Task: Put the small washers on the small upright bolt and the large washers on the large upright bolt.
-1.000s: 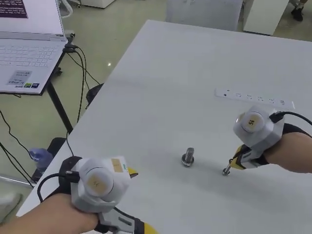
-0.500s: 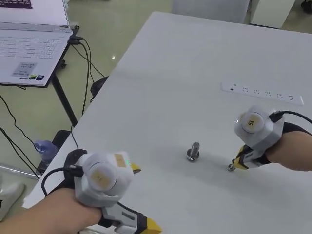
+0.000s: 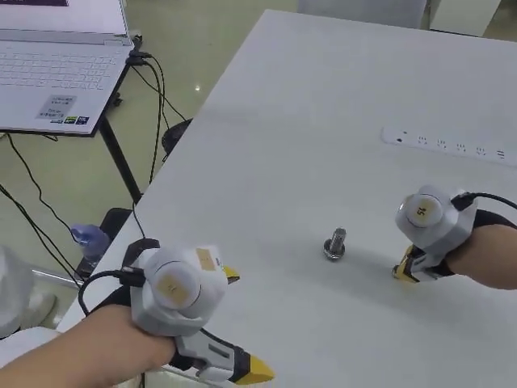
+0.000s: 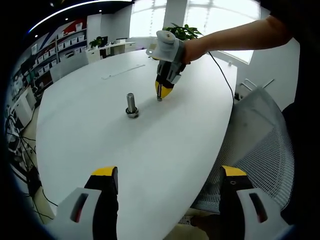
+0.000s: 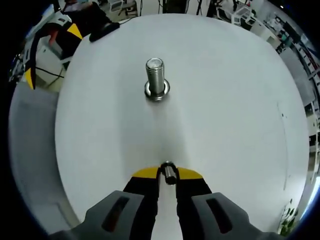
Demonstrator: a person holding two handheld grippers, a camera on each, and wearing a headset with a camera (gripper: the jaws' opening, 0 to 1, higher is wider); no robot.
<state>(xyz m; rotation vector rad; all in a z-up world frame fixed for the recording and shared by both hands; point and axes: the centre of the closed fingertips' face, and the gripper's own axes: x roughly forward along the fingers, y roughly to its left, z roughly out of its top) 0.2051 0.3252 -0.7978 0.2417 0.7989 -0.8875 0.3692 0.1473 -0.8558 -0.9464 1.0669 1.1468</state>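
We see large bolt (image 5: 156,80) upright, silver, threaded, ringed at base | right tongs (image 3: 405,272) clamp small bolt (image 5: 169,173) | left tongs (image 4: 168,174) agape

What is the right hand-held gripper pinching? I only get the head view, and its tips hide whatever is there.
Observer: The right gripper view shows the right hand-held gripper closed on the small bolt, with a yellow tip on either side of the bolt's top.
Operator: Is it lifted up in the air?
Observer: It seems not. In the left gripper view the small bolt stands upright under those tips, and its lower end appears to rest on the white table.
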